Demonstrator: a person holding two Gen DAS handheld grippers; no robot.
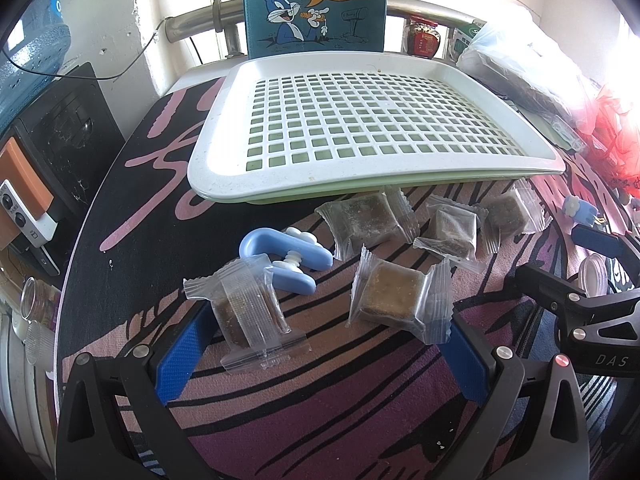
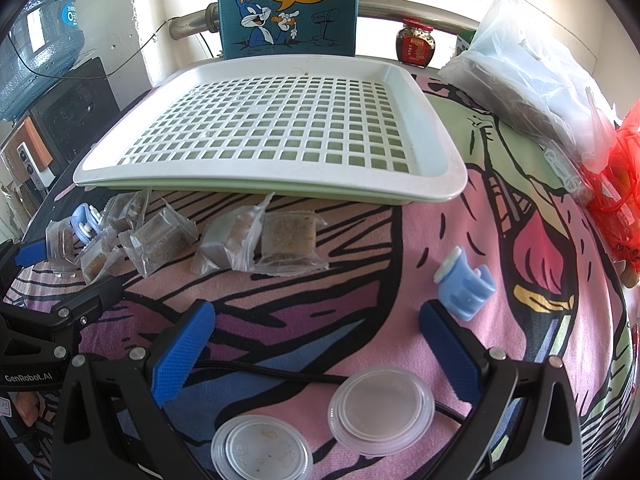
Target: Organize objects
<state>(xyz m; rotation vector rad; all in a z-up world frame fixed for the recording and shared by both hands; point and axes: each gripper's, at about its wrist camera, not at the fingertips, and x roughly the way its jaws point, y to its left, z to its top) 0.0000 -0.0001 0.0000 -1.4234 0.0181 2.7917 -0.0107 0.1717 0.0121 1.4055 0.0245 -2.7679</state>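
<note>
While nothing yet sits in it, the tray counts as unfilled:
Tray: white grid tray (image 1: pixel 372 120) lies at the far side of the surface (image 1: pixel 320 400), bare of any item.
Packets: wrapped brown blocks (image 1: pixel 390 296) are scattered just in front of the tray's near rim; six, I think, though they overlap in the right wrist view.
Clips: one blue clip (image 1: pixel 286 260) among the packets, another (image 2: pixel 466 284) apart to the right.
Lids: two clear lids (image 2: pixel 380 404) near the right tongs.
Left tongs (image 1: pixel 320 340): spread wide, holding nothing, one packet (image 1: pixel 248 312) beside its left finger.
Right tongs (image 2: pixel 316 344): spread wide, empty.
Progress: barely started; everything loose remains to be sorted.
</note>
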